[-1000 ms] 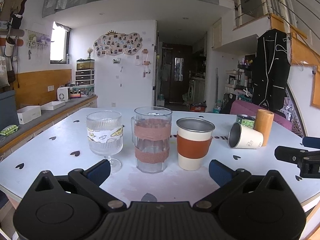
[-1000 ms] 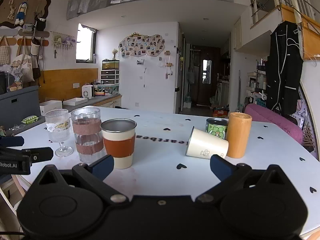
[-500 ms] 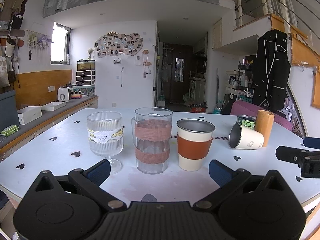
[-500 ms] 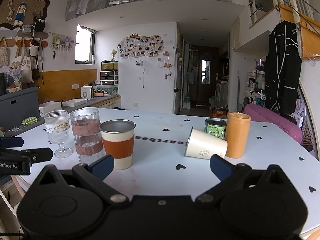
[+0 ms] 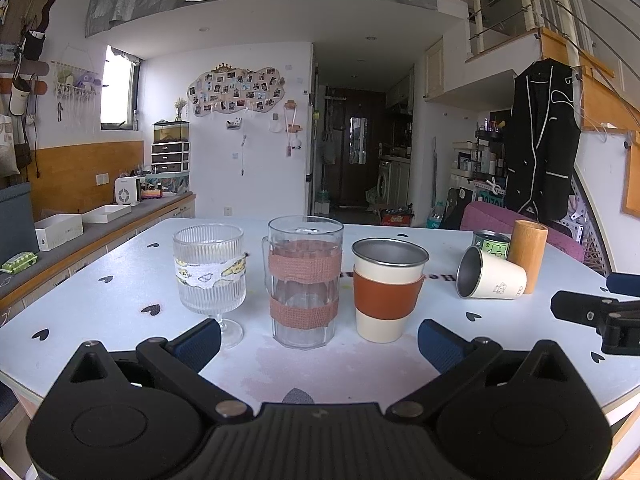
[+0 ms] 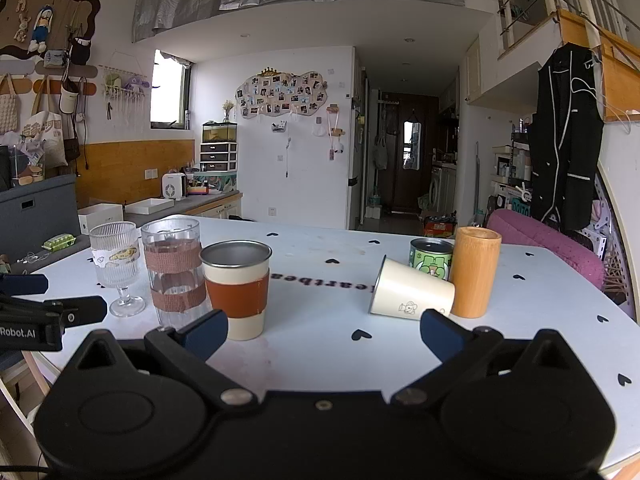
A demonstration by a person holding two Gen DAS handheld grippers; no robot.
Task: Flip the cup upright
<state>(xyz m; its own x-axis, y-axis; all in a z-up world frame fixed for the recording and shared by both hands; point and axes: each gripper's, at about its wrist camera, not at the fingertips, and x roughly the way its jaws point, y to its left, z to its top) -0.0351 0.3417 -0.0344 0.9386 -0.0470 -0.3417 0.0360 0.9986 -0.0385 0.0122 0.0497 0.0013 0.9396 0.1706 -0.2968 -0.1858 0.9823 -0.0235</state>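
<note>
A cream metal cup [image 6: 412, 296] lies on its side on the white table, its mouth turned left, resting against a bamboo cup [image 6: 476, 272]. In the left wrist view the same tipped cup [image 5: 494, 280] shows its steel inside. My right gripper [image 6: 324, 330] is open, low at the near table edge, with the tipped cup a short way ahead of its right finger. My left gripper [image 5: 318, 340] is open too, facing a row of upright cups. Nothing is between either pair of fingers.
Upright on the table [image 6: 320, 344] stand a ribbed stemmed glass [image 5: 210, 280], a tall glass with burlap bands [image 5: 304, 280], a steel cup with a brown sleeve [image 5: 386, 290] and a green tin [image 6: 430, 258]. A purple chair [image 6: 548, 244] stands at the far right.
The right wrist view has crept slightly closer to the cups. The left gripper is almost still, and no object has moved.
</note>
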